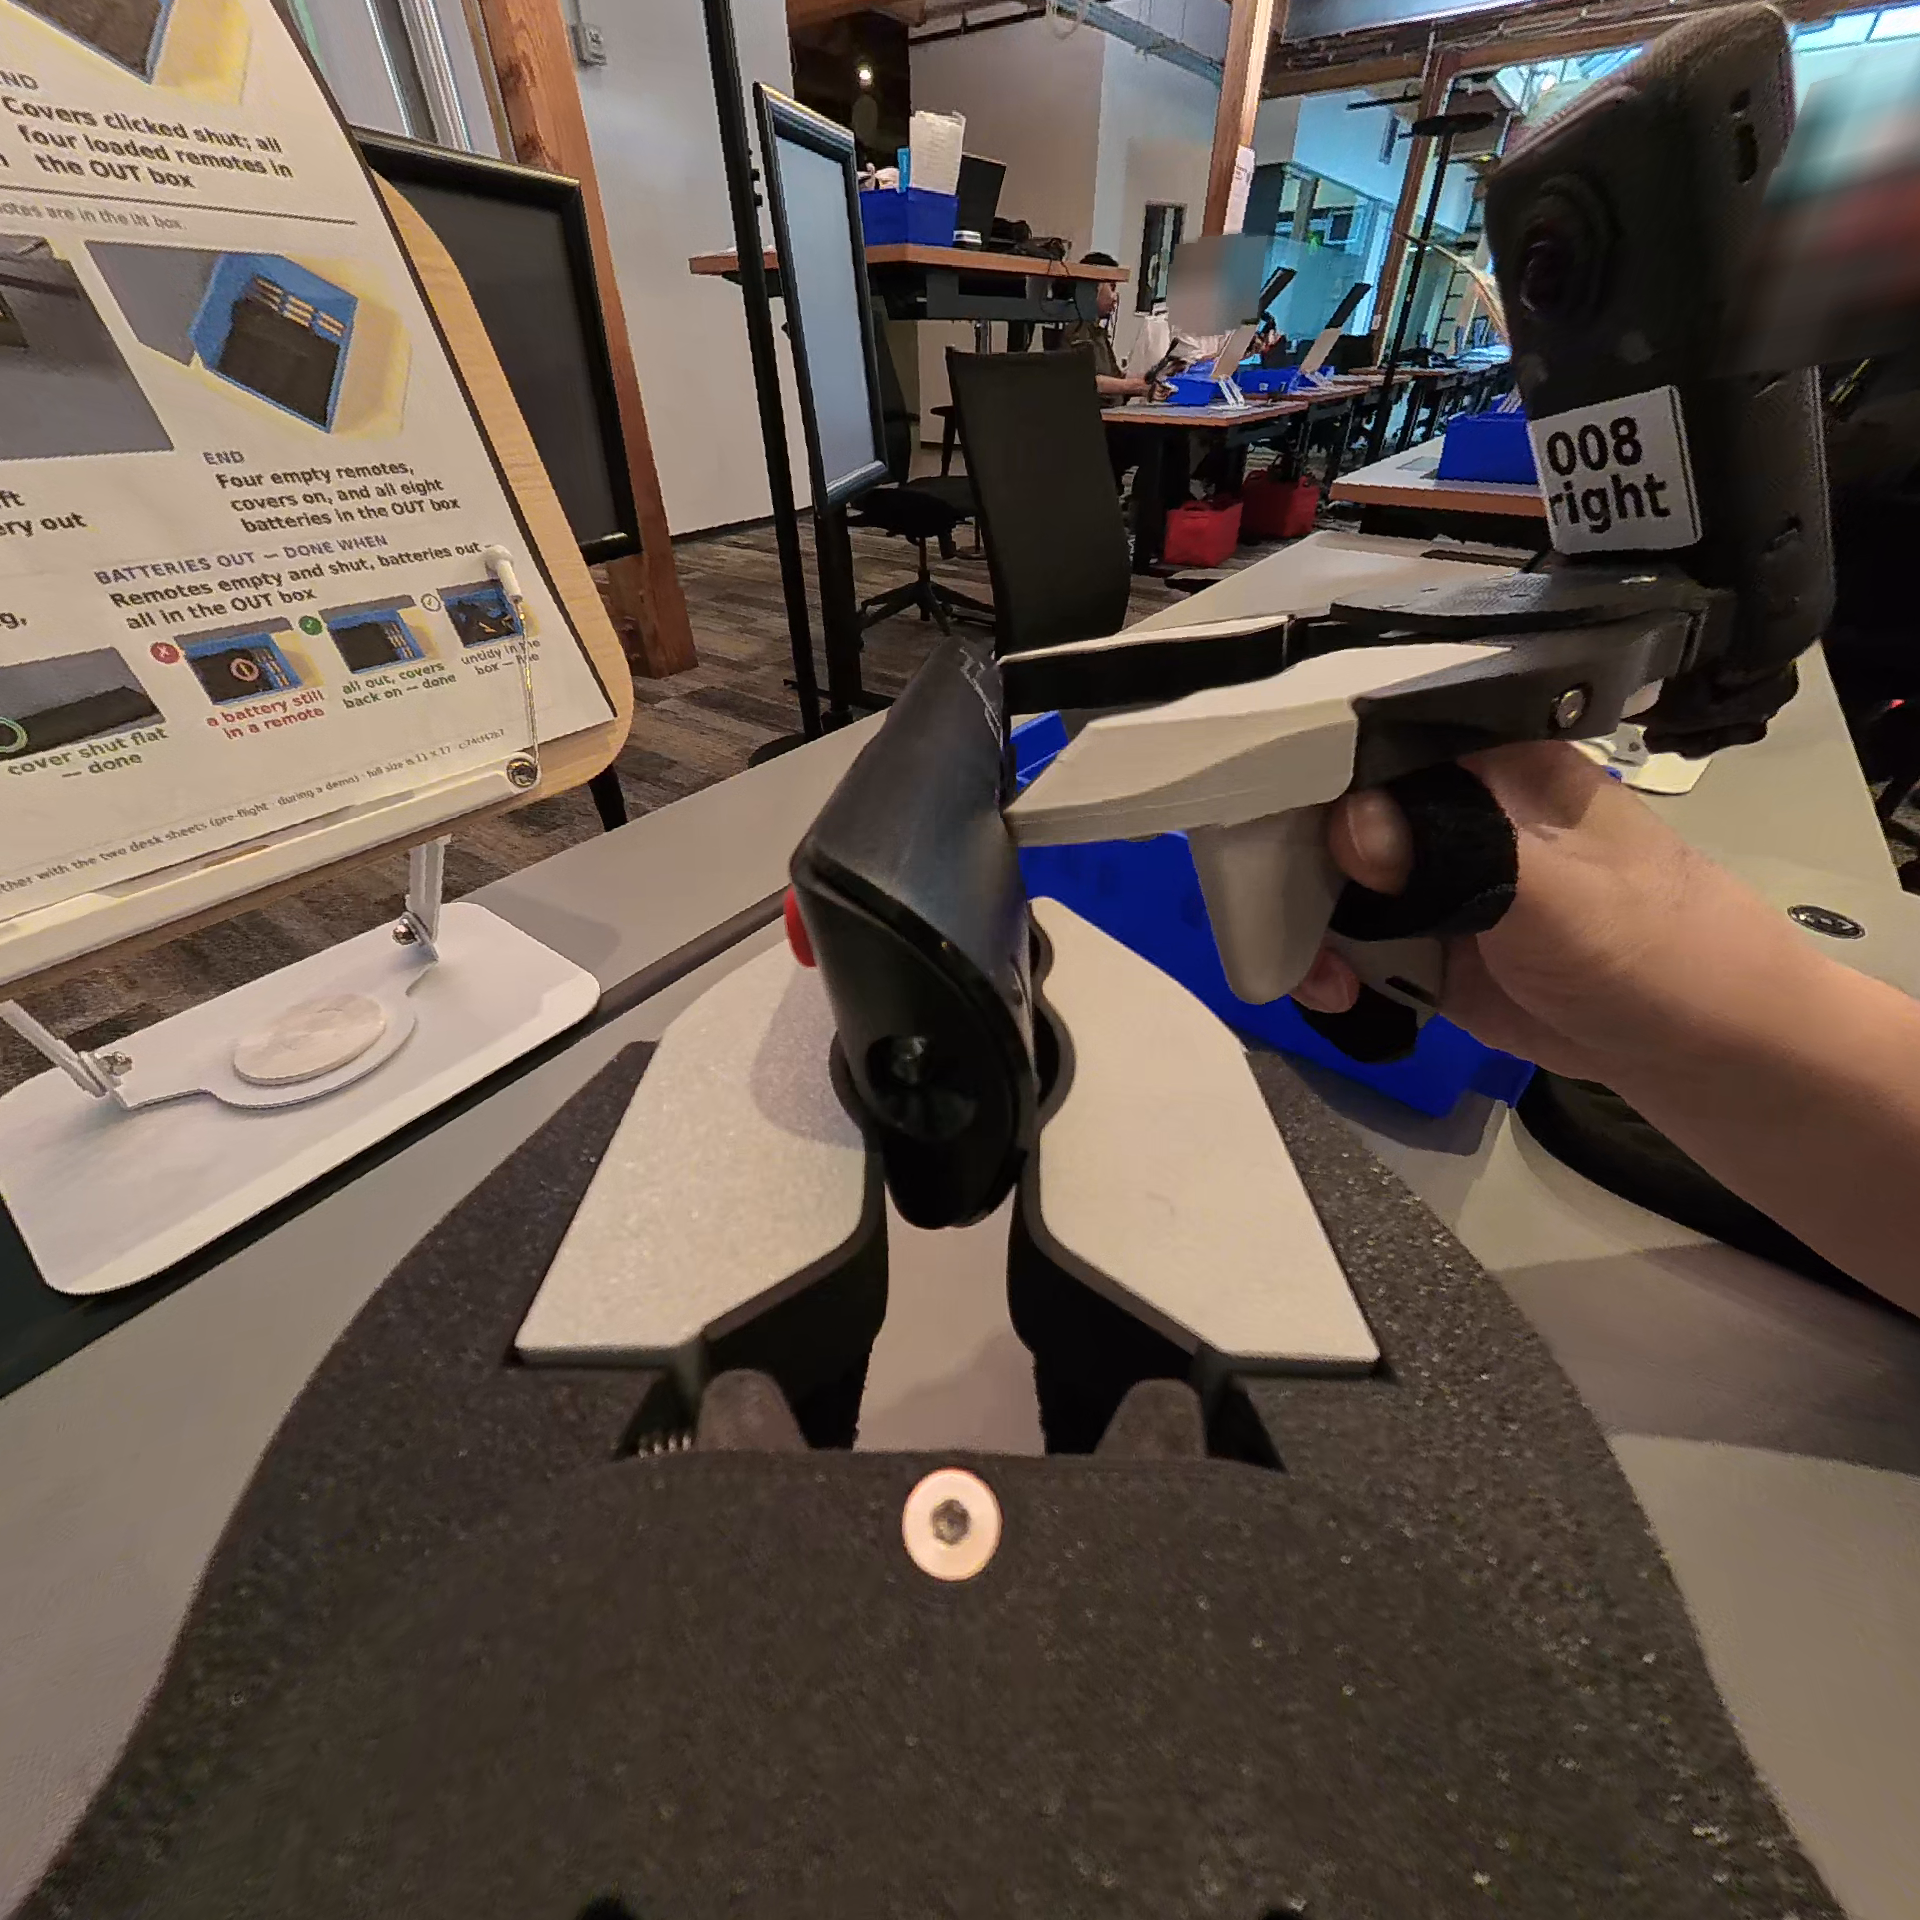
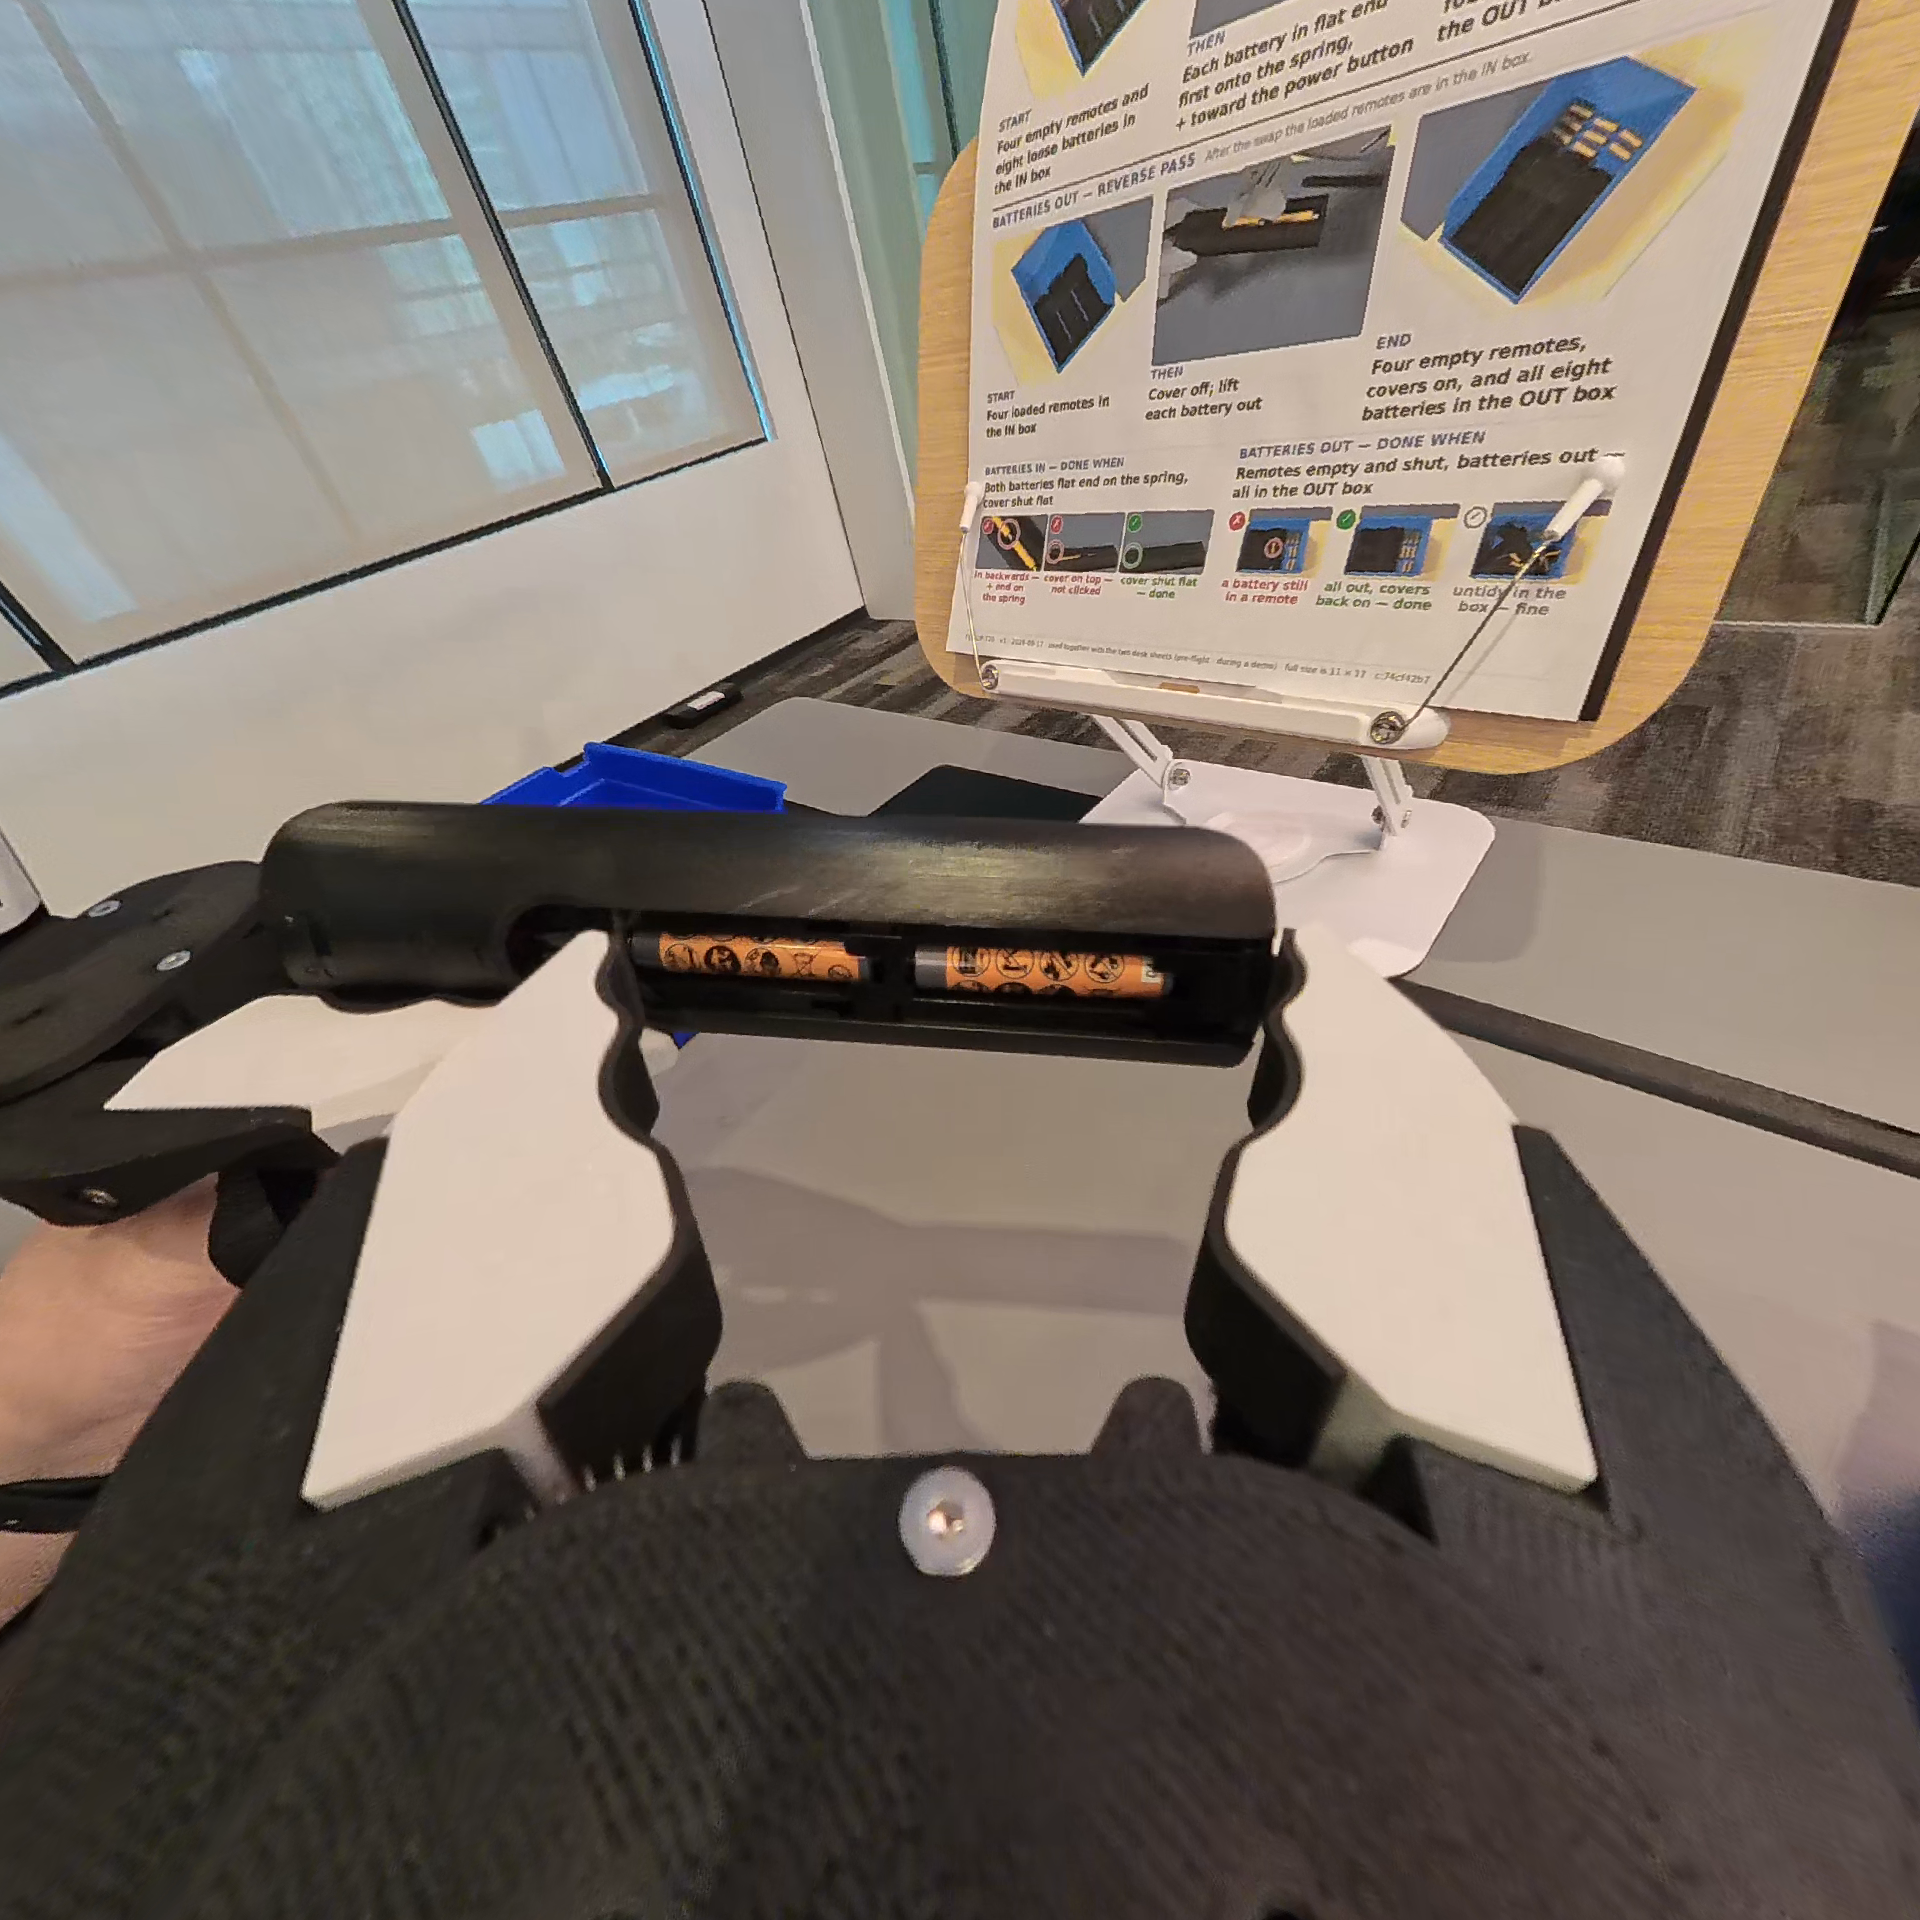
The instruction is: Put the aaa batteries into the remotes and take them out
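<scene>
A black remote (image 1: 914, 935) is clamped end-on between my left gripper's (image 1: 925, 966) white fingers, above the grey table; a red button (image 1: 798, 930) shows on its left face. In the right wrist view the remote (image 2: 769, 868) lies crosswise with its battery bay open. Two orange AAA batteries (image 2: 758, 961) (image 2: 1039, 977) sit end to end inside. My right gripper (image 2: 951, 997) is spread wide, its fingertips (image 2: 613, 987) at the two ends of the bay. It reaches in from the right in the left wrist view (image 1: 1013, 727). The left gripper (image 2: 208, 997) holds the remote's left end. No cover is visible.
A blue bin (image 1: 1143, 914) stands on the table behind the remote; its corner shows in the right wrist view (image 2: 644, 779). An instruction sheet on a wooden stand (image 2: 1351, 364) with a white base (image 1: 260, 1091) stands at the table's far edge. A person's hand (image 1: 1558, 935) holds the right gripper.
</scene>
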The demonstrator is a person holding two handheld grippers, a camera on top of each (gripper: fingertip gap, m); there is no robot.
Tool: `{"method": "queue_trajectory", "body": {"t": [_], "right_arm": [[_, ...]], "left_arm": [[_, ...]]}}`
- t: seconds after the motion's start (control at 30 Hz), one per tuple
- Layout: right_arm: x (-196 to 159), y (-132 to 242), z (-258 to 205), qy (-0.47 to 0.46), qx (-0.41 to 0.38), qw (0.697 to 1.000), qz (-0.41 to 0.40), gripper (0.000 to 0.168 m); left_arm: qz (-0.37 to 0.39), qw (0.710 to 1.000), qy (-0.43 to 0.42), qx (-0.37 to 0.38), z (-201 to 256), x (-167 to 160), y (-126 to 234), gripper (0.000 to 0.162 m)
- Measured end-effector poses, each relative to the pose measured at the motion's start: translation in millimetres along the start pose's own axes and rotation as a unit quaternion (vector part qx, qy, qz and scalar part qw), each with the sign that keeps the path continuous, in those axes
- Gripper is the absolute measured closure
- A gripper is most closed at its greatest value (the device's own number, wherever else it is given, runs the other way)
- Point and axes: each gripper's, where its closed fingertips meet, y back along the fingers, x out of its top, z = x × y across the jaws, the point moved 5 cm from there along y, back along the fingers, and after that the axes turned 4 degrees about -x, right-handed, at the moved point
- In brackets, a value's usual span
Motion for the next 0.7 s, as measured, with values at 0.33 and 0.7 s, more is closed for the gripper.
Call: {"method": "queue_trajectory", "body": {"t": [0.33,0.7], "right_arm": [[0.9,0.2,-0.4,0.006,0.002,1.000,-0.001,0.053],[4.6,2.6,-0.3,0.003,0.015,1.000,0.008,0.056]], "left_arm": [[0.001,1.000,-0.007,0.005,1.4,0.9,0.3,0.140],[0.004,1.000,-0.025,0.012,4.2,3.9,1.8,0.140]]}}
